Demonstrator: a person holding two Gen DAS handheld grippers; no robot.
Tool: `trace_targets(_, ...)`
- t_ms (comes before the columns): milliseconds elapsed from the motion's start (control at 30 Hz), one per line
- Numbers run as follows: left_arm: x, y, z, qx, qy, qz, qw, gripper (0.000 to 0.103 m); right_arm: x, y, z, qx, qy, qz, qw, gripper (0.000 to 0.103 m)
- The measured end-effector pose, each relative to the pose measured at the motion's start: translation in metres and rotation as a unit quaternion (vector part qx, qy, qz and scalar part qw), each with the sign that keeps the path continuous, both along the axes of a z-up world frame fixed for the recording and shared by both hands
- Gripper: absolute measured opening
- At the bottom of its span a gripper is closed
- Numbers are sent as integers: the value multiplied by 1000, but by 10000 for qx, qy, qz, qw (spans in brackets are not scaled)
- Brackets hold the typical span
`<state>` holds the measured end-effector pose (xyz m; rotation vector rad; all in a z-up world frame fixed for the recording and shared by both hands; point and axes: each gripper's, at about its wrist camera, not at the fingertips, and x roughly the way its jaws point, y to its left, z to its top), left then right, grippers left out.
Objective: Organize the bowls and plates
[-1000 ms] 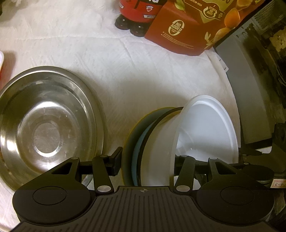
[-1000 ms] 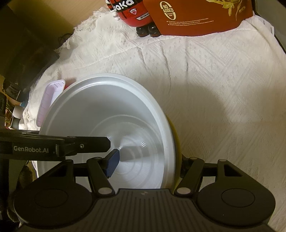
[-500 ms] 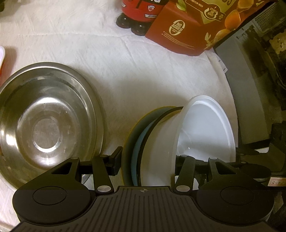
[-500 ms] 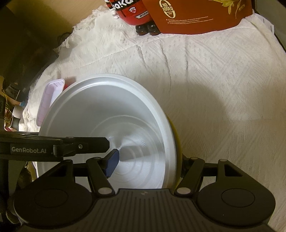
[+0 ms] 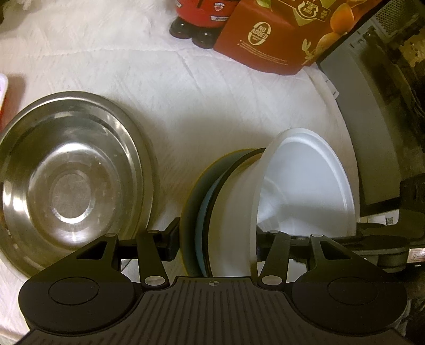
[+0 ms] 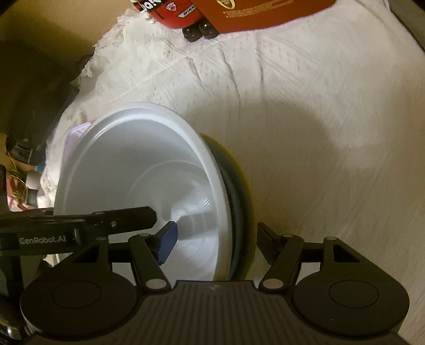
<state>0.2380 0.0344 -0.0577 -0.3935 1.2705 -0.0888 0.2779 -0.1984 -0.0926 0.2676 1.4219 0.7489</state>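
A stack of dishes stands on edge on the white cloth: a white bowl [image 5: 305,180], a black and a blue dish [image 5: 204,209], and a dark yellow-rimmed plate [image 5: 191,201]. My left gripper [image 5: 217,238] is shut on this stack, one pad on the dark plate and the other inside the bowl. In the right wrist view the white bowl [image 6: 132,172] and dark plate [image 6: 233,191] sit between the jaws of my right gripper [image 6: 215,240]. Its blue pad [image 6: 167,241] is inside the bowl. Its other finger [image 6: 268,241] stands slightly off the plate. The left gripper's finger [image 6: 127,216] reaches in from the left.
A steel bowl [image 5: 71,185] lies to the left of the stack. A red carton [image 5: 265,45] and a red bottle [image 5: 204,16] stand at the back. A grey appliance [image 5: 372,119] borders the right side. A lilac container [image 6: 75,132] lies behind the bowl, near the cloth's fringed left edge [image 6: 87,69].
The right wrist view has rolled. The stack now leans in it, more of the dark plate shows, and a gap has opened at the outer finger. The left gripper and stack kept still.
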Motion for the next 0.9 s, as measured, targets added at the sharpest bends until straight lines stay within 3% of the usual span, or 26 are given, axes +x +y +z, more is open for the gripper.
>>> trace_targets(333, -6, -4, -1, -94, 143, -127, 9998, 55, -5, 1, 5, -66, -2, 76, 9999, 63)
trace_targets(667, 1, 1, -6, -232, 130, 85, 9996, 57, -3, -3, 3, -4, -92, -25, 10000, 63)
trace_targets(900, 0, 1, -7, -298, 114, 103, 9994, 59, 0, -6, 0, 88, 118, -102, 9998, 62)
